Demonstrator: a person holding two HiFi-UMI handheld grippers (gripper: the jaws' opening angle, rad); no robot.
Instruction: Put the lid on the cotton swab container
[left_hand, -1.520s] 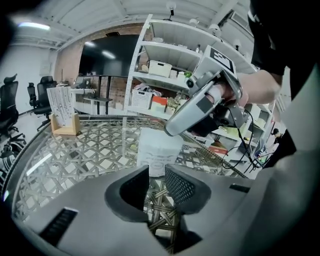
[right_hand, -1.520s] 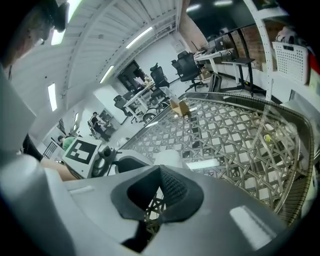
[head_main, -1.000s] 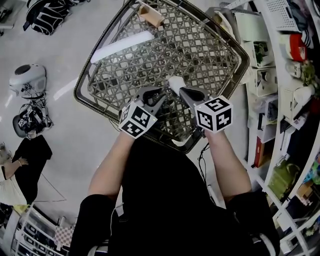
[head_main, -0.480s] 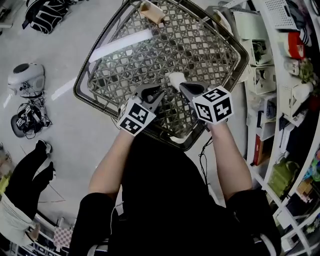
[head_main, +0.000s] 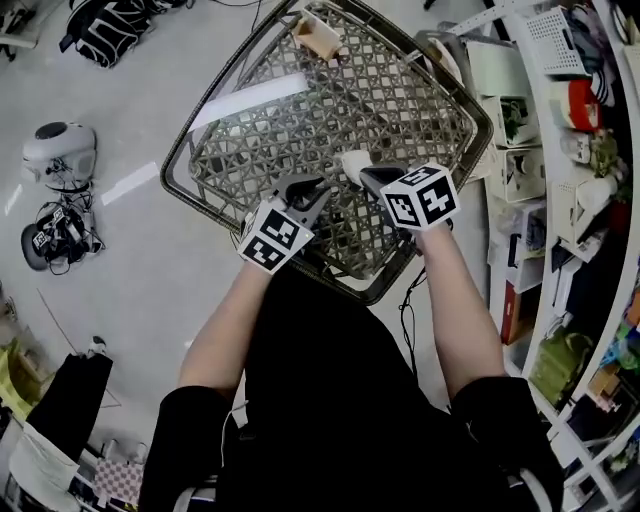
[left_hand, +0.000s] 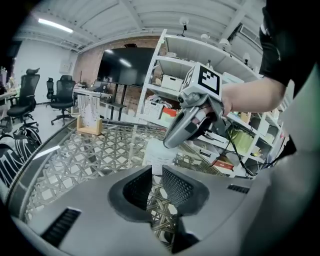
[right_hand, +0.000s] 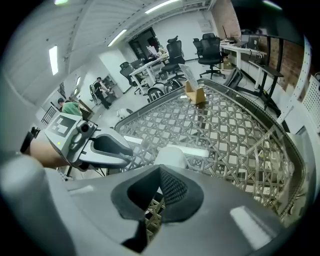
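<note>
The cotton swab container (head_main: 352, 165) is a small white tub standing on the woven table (head_main: 300, 110), near its front edge. In the left gripper view the container (left_hand: 159, 153) stands just beyond my jaws; in the right gripper view the container (right_hand: 170, 156) shows right above the tips. I cannot make out a separate lid. My left gripper (head_main: 308, 192) is to the container's left; its jaws are closing, with a narrow gap and nothing between them. My right gripper (head_main: 374, 178) is close on the container's right, shut with nothing in it.
A wooden card stand (head_main: 318, 36) sits at the table's far edge. White shelves (head_main: 545, 150) full of boxes run along the right. Bags and gear (head_main: 60, 200) lie on the floor to the left. The table's metal rim (head_main: 190, 205) curves close to me.
Both grippers have drifted slightly toward the container and to the right. The left jaws look narrower than before. The container has not moved.
</note>
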